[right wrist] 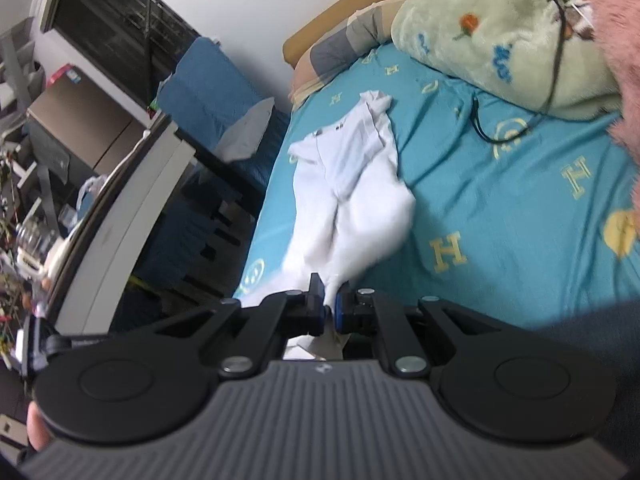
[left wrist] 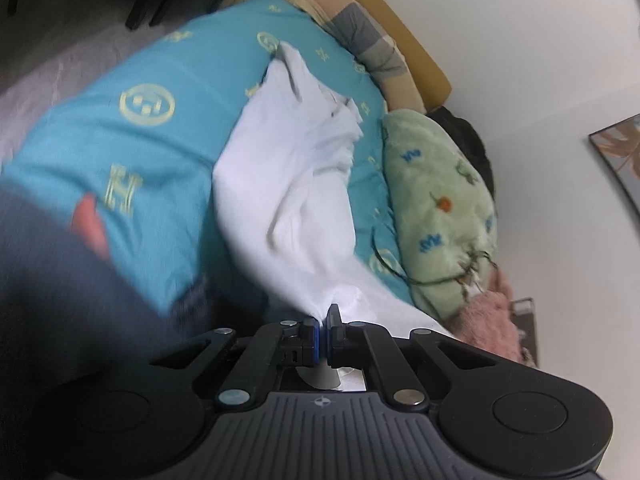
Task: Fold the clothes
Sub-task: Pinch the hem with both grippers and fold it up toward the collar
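We had both grippers, left [left wrist: 323,322] and right [right wrist: 329,300], clamped on 1 white garment [left wrist: 288,184] lifted off the bed [left wrist: 160,92], far end trailing on it, and judged that the thin pinches could slip if it snagged.

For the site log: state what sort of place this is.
Most likely a bedroom at home. The white garment lies on a bed with a teal patterned sheet, a green plush blanket along the wall, and a cluttered desk alongside.
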A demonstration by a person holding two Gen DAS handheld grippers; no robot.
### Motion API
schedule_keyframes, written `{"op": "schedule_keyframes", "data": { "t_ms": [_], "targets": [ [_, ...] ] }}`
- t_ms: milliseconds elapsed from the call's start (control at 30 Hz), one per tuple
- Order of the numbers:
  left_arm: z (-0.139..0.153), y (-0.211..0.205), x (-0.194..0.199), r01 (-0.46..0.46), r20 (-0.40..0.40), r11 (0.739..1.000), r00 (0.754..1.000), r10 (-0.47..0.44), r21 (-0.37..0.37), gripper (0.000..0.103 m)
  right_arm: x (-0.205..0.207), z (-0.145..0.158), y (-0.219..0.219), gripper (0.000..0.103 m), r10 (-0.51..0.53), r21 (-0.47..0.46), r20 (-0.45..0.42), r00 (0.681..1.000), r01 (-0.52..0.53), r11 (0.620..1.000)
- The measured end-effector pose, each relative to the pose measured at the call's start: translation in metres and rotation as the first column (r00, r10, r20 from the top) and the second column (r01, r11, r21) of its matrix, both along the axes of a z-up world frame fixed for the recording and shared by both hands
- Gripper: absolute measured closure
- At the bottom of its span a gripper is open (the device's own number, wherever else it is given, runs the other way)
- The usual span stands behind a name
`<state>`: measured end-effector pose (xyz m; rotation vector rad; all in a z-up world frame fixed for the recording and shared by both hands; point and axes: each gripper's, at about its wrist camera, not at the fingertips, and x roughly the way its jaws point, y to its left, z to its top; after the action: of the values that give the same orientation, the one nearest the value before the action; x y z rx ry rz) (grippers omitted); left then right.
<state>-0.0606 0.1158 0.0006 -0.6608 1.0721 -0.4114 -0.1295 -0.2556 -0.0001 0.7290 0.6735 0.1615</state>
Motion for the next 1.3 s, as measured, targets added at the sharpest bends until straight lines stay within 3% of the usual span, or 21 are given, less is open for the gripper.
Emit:
{"op": "schedule_keyframes", "data": {
  "t_ms": [100,300,433,567,800,933,1000,1067,1167,1200,1233,1267,1300],
  "targets": [
    [0.008,-0.012,0.045,-0.027,0.058,0.998,0.998,0.024,0.049,0.100,0.040,0.007,-0.004,0.094,-0.026,0.023,0.036,0.999,0.025,0.999],
    [0.012,-0.040,0.139,-0.098,0.186,0.987,0.980,0.074,0.128,0.100,0.139,0.009,0.002,0.094,-0.032,-0.102,0.070,0.997,0.039,0.994],
    [-0.003,-0.066,0.194,-0.125,0.283,0.969,0.957,0.062,0.212,0.100,0.203,-0.009,0.000,0.094,-0.049,-0.171,0.074,0.996,0.061,0.983],
    [-0.035,-0.090,0.242,-0.129,0.365,0.950,0.931,0.018,0.283,0.100,0.255,-0.043,-0.003,0.094,-0.054,-0.238,0.101,0.993,0.077,0.968],
    [-0.114,-0.113,0.317,-0.128,0.318,0.919,0.948,0.003,0.373,0.099,0.327,-0.118,0.007,0.094,0.026,-0.406,0.093,0.995,0.014,0.914],
    [-0.148,-0.114,0.330,-0.098,0.287,0.905,0.957,-0.028,0.413,0.098,0.345,-0.146,0.017,0.092,0.053,-0.468,0.038,0.998,-0.030,0.883],
    [-0.151,-0.113,0.326,-0.087,0.301,0.900,0.952,-0.051,0.427,0.098,0.347,-0.152,0.019,0.093,0.052,-0.475,0.015,0.999,-0.038,0.879],
    [-0.146,-0.116,0.322,-0.071,0.307,0.895,0.949,-0.076,0.441,0.090,0.346,-0.151,0.019,0.092,0.044,-0.469,0.013,0.999,-0.033,0.883],
    [-0.129,-0.121,0.309,-0.051,0.320,0.888,0.941,-0.111,0.457,0.069,0.337,-0.135,0.018,0.087,0.037,-0.456,0.010,0.999,-0.028,0.889],
    [-0.121,-0.122,0.302,-0.053,0.331,0.885,0.936,-0.117,0.463,0.057,0.333,-0.129,0.018,0.083,0.035,-0.451,0.011,0.999,-0.027,0.892],
    [-0.112,-0.122,0.293,-0.056,0.345,0.884,0.931,-0.123,0.465,0.045,0.330,-0.123,0.018,0.065,0.034,-0.445,0.011,0.999,-0.025,0.895],
    [-0.102,-0.122,0.284,-0.060,0.358,0.884,0.925,-0.125,0.464,0.038,0.322,-0.113,0.018,0.041,0.031,-0.437,0.032,0.999,-0.014,0.900],
    [-0.093,-0.121,0.276,-0.061,0.367,0.886,0.922,-0.127,0.460,0.026,0.313,-0.101,0.019,0.031,0.028,-0.427,0.058,0.998,0.000,0.904]
  ]
}}
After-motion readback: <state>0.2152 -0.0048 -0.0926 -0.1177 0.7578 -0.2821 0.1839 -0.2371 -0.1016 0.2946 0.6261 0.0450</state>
